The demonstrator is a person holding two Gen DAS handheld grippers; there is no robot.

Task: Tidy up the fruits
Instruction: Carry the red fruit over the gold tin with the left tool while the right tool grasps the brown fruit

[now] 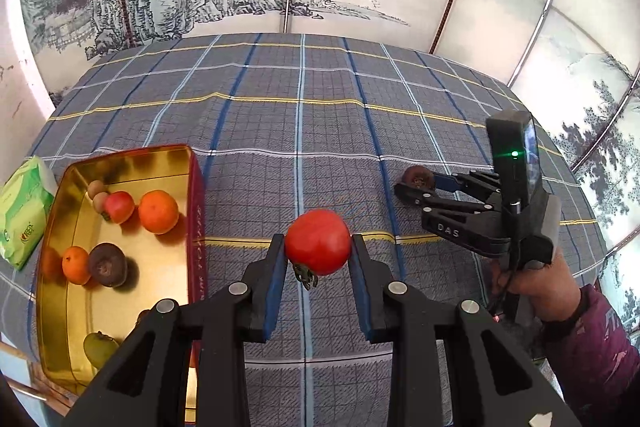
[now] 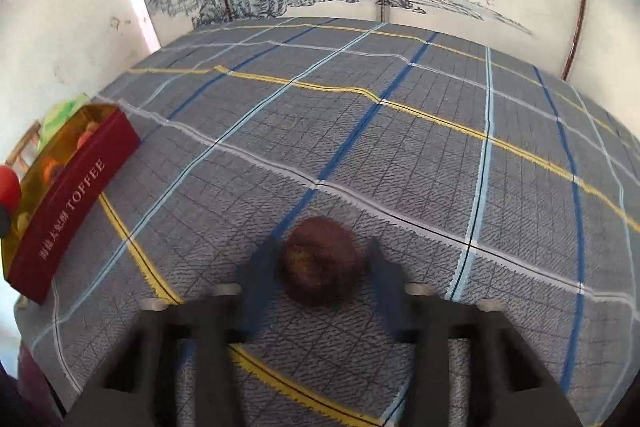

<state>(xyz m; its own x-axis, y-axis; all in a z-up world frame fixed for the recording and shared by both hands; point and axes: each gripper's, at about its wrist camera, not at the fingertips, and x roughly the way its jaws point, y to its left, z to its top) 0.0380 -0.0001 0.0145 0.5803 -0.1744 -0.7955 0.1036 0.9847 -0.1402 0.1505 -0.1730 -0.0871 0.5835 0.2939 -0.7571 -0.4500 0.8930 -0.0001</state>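
The left gripper (image 1: pixel 318 251) fills the bottom of its own view, its two blue-padded fingers pressed against either side of a red tomato (image 1: pixel 318 241), which it holds off the plaid cloth (image 1: pixel 280 131) with the green stem hanging toward the camera. To the left of the tomato stands a gold-lined tin (image 1: pixel 120 163) with a red outer wall. Inside it lie a large orange (image 1: pixel 158 211), a smaller orange (image 1: pixel 75 265), a second red tomato (image 1: pixel 119 207), a dark brown fruit (image 1: pixel 107 264), two small pale round fruits at the far end and a green fruit (image 1: pixel 98 349) at the near end. A green packet (image 1: pixel 24 211) lies just beyond the tin's left wall.

Well to the right of the tomato, the right gripper (image 1: pixel 416 185) reaches low over the cloth, a person's hand (image 1: pixel 536 279) on its handle. In the right wrist view a brown round fruit (image 2: pixel 322 261) sits between its fingers. The fingers are blurred; the left one lies close against the fruit, a narrow gap shows at the right one, and it cannot be told whether the grip has closed. The fruit appears to rest on the cloth.
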